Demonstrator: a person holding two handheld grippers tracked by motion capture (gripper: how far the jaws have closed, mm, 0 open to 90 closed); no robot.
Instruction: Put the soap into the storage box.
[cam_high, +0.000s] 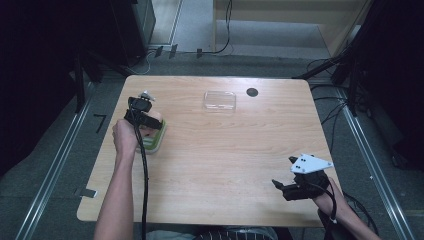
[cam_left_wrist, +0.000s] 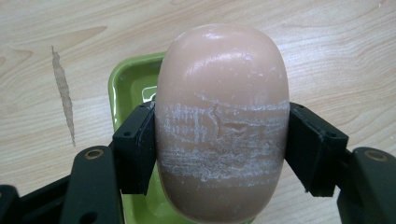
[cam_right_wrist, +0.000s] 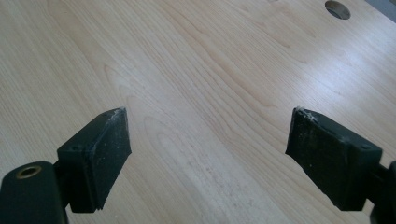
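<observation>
Pressed between the two black jaws of the left gripper (cam_left_wrist: 219, 154) is a smooth, oval, peach-pink bar of soap (cam_left_wrist: 222, 121), clamped at its scuffed middle. Under the jaws lies a light-green plastic soap dish (cam_left_wrist: 130, 84) on the pale wooden table (cam_right_wrist: 196, 70). I judge the soap is being lifted from, or placed into, this dish. The right gripper (cam_right_wrist: 208, 156) holds its jaws wide apart over bare wood. Beyond the left jaws lies a clear plastic lid (cam_high: 219, 100); next, probably carry the soap steadily.

green dish (cam_left_wrist: 128, 84) mostly hidden behind soap (cam_left_wrist: 222, 121), bottom edge cropped
</observation>
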